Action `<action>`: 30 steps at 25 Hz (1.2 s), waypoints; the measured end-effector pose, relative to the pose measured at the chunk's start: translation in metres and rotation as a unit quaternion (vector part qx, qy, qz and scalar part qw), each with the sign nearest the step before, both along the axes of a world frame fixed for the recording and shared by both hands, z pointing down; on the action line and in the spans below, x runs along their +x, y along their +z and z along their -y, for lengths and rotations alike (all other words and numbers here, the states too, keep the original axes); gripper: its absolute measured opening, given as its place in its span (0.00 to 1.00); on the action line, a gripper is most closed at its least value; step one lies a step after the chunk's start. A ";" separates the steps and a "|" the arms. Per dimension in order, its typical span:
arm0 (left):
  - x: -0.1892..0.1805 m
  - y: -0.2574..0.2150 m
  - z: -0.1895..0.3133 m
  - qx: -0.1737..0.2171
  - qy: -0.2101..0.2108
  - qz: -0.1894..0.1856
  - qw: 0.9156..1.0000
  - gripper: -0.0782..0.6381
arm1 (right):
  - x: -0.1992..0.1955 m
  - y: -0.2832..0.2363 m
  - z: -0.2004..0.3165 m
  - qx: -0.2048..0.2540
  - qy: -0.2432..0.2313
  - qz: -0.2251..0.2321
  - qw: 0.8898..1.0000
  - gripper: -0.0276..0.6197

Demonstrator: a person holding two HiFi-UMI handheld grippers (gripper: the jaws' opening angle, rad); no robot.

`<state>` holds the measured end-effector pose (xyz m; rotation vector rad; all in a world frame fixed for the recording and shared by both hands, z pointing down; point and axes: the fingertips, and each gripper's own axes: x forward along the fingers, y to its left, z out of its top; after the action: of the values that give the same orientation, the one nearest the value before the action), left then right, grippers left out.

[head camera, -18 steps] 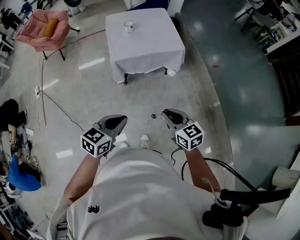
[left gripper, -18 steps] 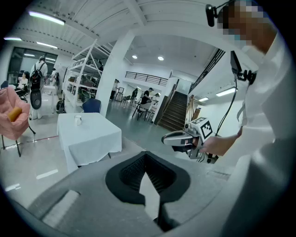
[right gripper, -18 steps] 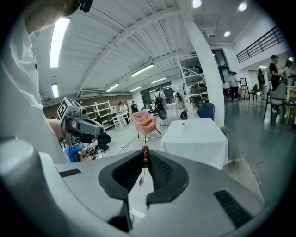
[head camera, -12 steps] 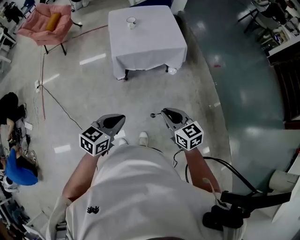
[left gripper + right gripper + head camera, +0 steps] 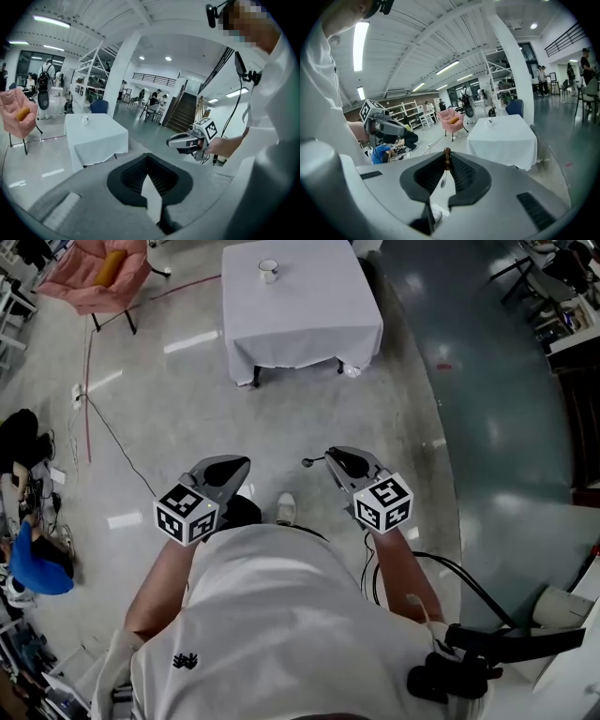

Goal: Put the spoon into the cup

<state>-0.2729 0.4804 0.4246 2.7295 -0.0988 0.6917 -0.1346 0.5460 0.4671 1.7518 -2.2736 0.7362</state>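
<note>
Tightly gripping a spoon by its dark handle with the right tongs, bowl end dangling below; holding the left tongs shut on nothing.

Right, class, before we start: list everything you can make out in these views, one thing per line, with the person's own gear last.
table: one, white cloth, top centre of the head view
cup: one, white, on the table's far part
chair: one, pink, upper left
orange thing: one, lying on the chair
cable: one, red, on the floor left of the table
spoon: one, brown handle end, clamped in the right gripper
shoe: one, white, between the grippers
left gripper: one, grey, jaws together, empty
right gripper: one, grey, shut on the spoon
</note>
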 end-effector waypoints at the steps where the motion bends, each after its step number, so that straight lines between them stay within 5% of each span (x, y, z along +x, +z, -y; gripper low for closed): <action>1: 0.002 0.001 0.004 -0.002 -0.002 0.000 1.000 0.12 | 0.002 0.001 0.004 -0.002 -0.001 0.002 1.000 0.11; 12: 0.039 0.026 0.080 -0.023 0.005 -0.010 1.000 0.12 | 0.033 0.019 0.078 -0.022 0.007 0.006 1.000 0.11; 21: 0.089 0.009 0.212 -0.031 0.028 -0.041 0.998 0.12 | 0.077 -0.009 0.210 -0.023 0.023 -0.008 0.999 0.11; 30: 0.101 0.011 0.319 -0.050 0.013 -0.049 0.997 0.12 | 0.101 -0.025 0.340 -0.016 0.004 -0.015 1.000 0.11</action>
<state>-0.1716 0.1614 0.4355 2.6665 -0.0066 0.5520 -0.0337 0.2062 0.4420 1.7459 -2.2253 0.7392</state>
